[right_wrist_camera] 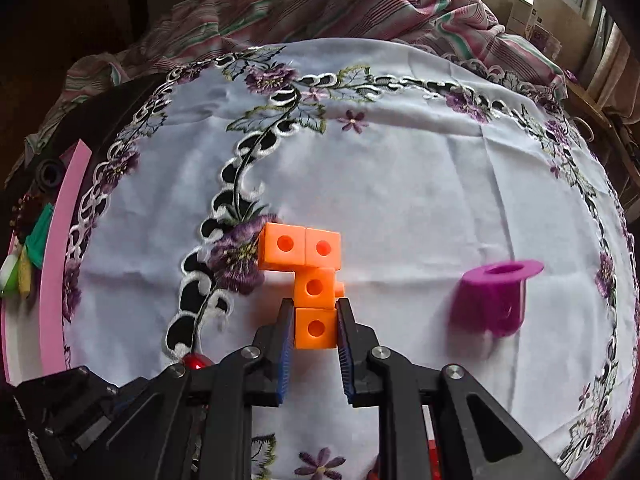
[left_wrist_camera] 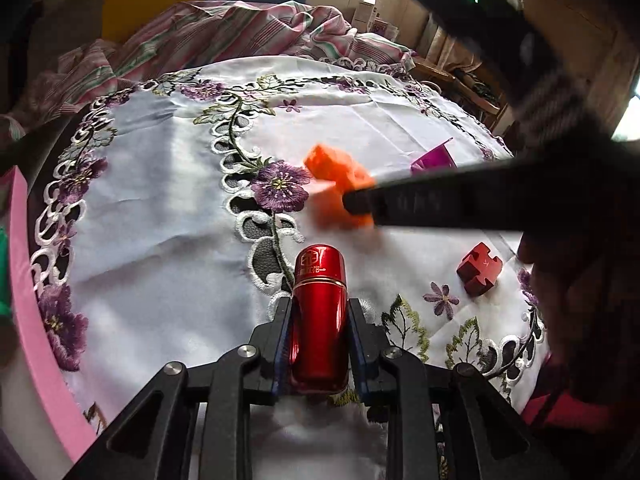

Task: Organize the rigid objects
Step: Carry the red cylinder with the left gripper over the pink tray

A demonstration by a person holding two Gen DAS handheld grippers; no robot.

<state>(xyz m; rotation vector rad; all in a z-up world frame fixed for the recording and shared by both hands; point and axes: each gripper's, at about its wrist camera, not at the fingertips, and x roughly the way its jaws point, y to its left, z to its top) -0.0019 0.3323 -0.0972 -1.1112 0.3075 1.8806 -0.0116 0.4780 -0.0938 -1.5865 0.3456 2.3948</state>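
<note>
Both grippers have something clamped over the flowery tablecloth

Left wrist view: the left gripper (left_wrist_camera: pixel 319 322) is closed tight on a shiny red metal bottle (left_wrist_camera: pixel 319 312), lying lengthwise between the pads with its cap end poking out ahead of the tips. Past that, slightly right, the right gripper (left_wrist_camera: pixel 362 203) reaches in from the right, blurry, with orange blocks (left_wrist_camera: pixel 334 174) at its tip. A dark red puzzle cube (left_wrist_camera: pixel 479 268) sits right of the bottle on the tablecloth (left_wrist_camera: pixel 160 208), and a pink tray (left_wrist_camera: pixel 36 300) runs along the far left.

Right wrist view: the right gripper (right_wrist_camera: pixel 315 322) is squeezed onto the nearest cube of the orange blocks (right_wrist_camera: pixel 310 272), the rest of the piece sticking out ahead. A purple plastic part (right_wrist_camera: pixel 494 300) lies off to the right, well apart.
</note>
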